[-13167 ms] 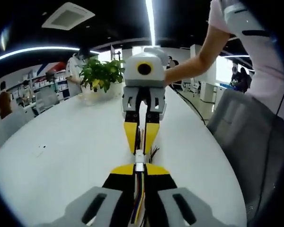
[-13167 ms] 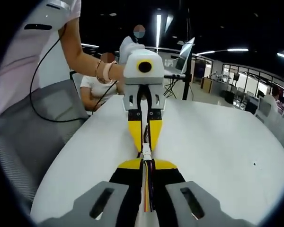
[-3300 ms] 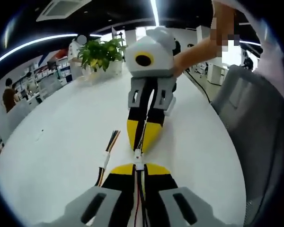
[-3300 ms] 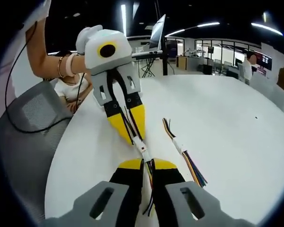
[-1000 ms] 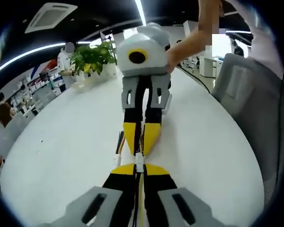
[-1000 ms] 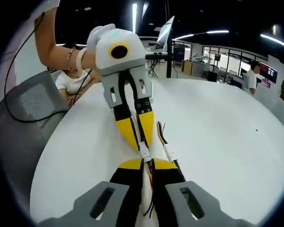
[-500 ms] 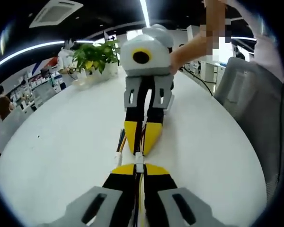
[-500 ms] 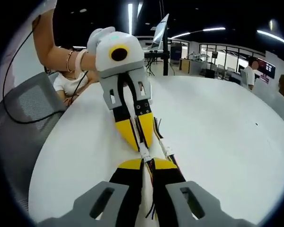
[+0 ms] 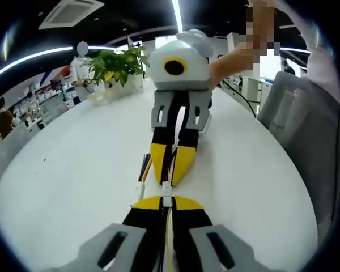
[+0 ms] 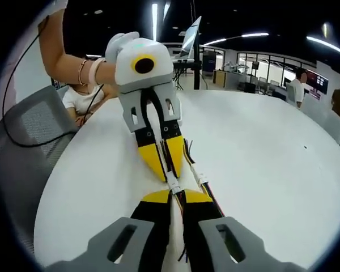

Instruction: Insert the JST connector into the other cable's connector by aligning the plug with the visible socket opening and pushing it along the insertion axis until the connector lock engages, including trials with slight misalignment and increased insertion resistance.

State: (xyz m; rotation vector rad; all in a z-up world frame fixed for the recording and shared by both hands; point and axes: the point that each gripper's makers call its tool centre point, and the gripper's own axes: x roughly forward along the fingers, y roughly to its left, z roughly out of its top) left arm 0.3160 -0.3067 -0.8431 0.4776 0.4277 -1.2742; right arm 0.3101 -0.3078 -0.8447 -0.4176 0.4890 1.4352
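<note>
Above a white tabletop, the left tool and right tool meet nose to nose, each pinching a cable end. White JST connector halves sit between the yellow tips, touching, their long axes roughly in one line; whether the lock has caught cannot be told. Another joined cable lies just beside.

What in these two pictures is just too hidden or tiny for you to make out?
- Connector lock, left gripper view: the white joint between the claw tips is too small to show whether it is fully seated.
- Spare cable, right gripper view: its lower end is hidden behind the right claw.
- Wire count, both views: too fine to tell.
</note>
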